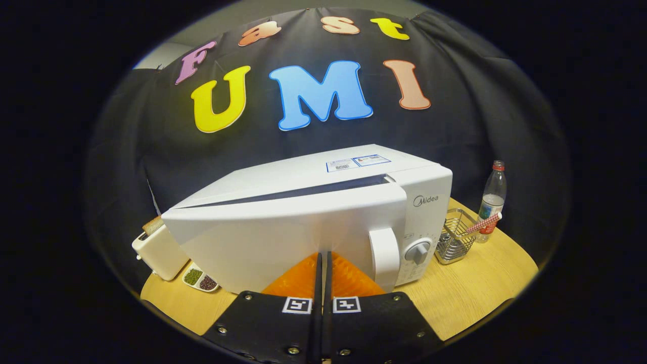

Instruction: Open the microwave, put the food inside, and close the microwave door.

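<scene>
The microwave [303,222] took up the centre of the frame, a white box sitting on the wooden table [485,283]. Its door [273,242] stood slightly ajar: a dark gap ran along the door's top edge, wider toward the right, so I judged the closing step unfinished. The vertical door handle [384,258] sat right of centre, with the control panel and its round knob [418,251] just beside it. I judged the door stiff and light on its hinge, smooth enough that a push could skid; a flat press near the handle side seemed the sound place to bear on it, and the handle itself the place to take hold for pulling.

At lower centre the gripper [322,260] had its fingers closed together with nothing between them, their tips touching or nearly touching the door face.

In the left middle of the frame a toaster [159,250] stood with a slice of bread [153,224] in its slot. Right of the microwave was a wire basket [455,237] with a red-checked item [482,223] lying across it, and beyond that a plastic bottle [493,199] with a red cap. At lower left a small divided dish [200,279] held green and dark grains.

The food for the task I could not locate; whether it lay inside the microwave could not be told through the door
</scene>
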The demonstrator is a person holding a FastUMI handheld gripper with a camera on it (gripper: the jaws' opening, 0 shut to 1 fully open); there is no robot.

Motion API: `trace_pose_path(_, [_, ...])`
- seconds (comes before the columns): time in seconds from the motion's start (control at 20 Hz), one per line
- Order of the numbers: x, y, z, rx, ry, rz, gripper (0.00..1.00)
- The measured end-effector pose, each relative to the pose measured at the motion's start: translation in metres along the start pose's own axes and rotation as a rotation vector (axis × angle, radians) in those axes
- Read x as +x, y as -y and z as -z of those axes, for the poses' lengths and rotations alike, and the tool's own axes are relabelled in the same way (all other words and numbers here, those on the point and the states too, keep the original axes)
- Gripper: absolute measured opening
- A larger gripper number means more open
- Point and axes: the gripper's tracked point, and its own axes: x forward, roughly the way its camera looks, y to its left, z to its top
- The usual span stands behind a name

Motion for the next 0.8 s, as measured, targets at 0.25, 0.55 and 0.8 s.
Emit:
trace_pose_path(0.25, [0.011,0.005,-0.009,0.020,0.006,0.013,0.01])
trace_pose_path(0.55, [0.015,0.006,-0.011,-0.032,0.028,0.027,0.02])
trace_pose_path(0.8, [0.018,0.007,-0.012,-0.103,0.035,0.033,0.05])
